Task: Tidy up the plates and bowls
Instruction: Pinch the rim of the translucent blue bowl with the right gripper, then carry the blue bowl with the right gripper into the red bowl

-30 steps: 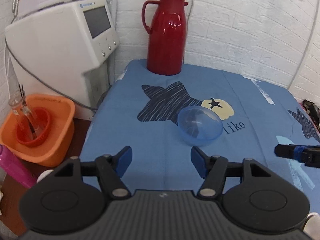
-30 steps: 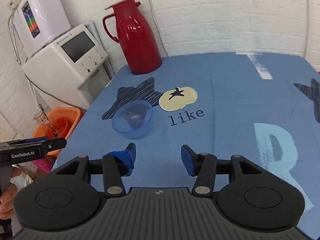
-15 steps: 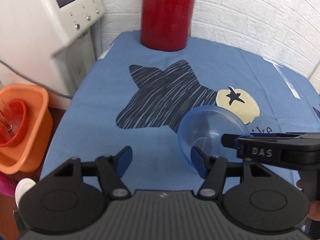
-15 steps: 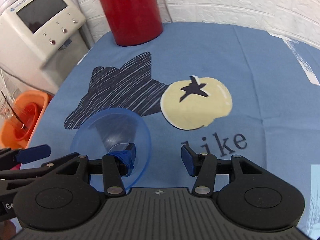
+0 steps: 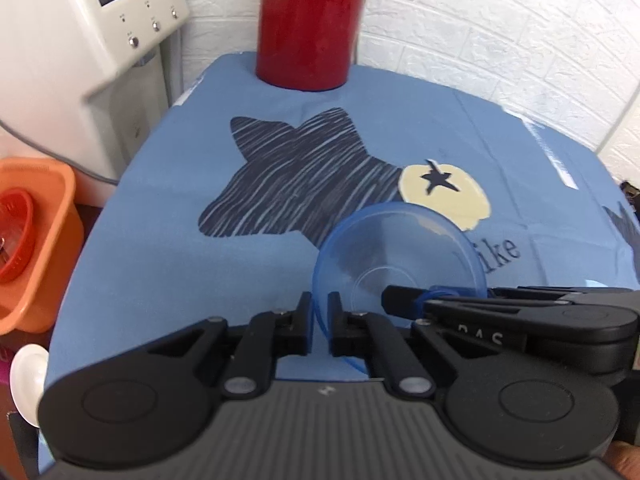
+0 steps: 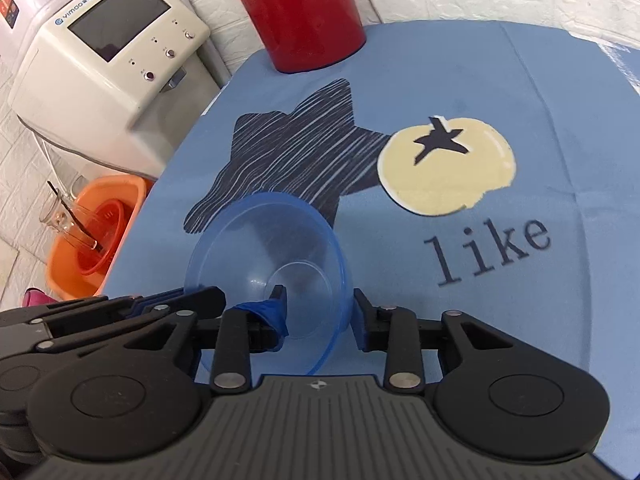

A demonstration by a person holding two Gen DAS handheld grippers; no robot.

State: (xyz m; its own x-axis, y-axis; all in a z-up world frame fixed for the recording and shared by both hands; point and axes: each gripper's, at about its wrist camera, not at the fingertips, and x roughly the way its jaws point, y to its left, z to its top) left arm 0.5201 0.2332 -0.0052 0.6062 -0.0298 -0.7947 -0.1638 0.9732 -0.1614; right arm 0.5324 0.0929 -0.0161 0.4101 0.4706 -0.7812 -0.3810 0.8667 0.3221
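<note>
Bowl point(image 5: 400, 256) of clear blue plastic sits tilted near the front of the desk point(image 5: 168, 248), over the lower tip of the dark striped star point(image 5: 304, 176) printed on the blue cloth, with the cream circle point(image 6: 446, 166) and the word "like" point(image 6: 490, 248) just beyond it.

Both tongs meet at its rim. The left tongs point(image 5: 319, 322) are nearly closed — their two black fingers pinch the near-left edge of the bowl, the thin wall caught in the narrow gap between them. The right tongs point(image 6: 318, 316) stand wider, straddling the right side of the rim: one finger, wrapped in blue tape, reaches inside the bowl, the other lies outside against the wall. Whether that pair presses on the plastic or only brackets it cannot be told.

At the far edge of the desk stands a red thermos jug point(image 5: 308, 20). Off to the left, beside the desk, is a white machine with a screen and buttons point(image 6: 112, 48), and lower down an orange basin point(image 6: 92, 236) holding a red bowl and a glass — well apart from the blue bowl.
</note>
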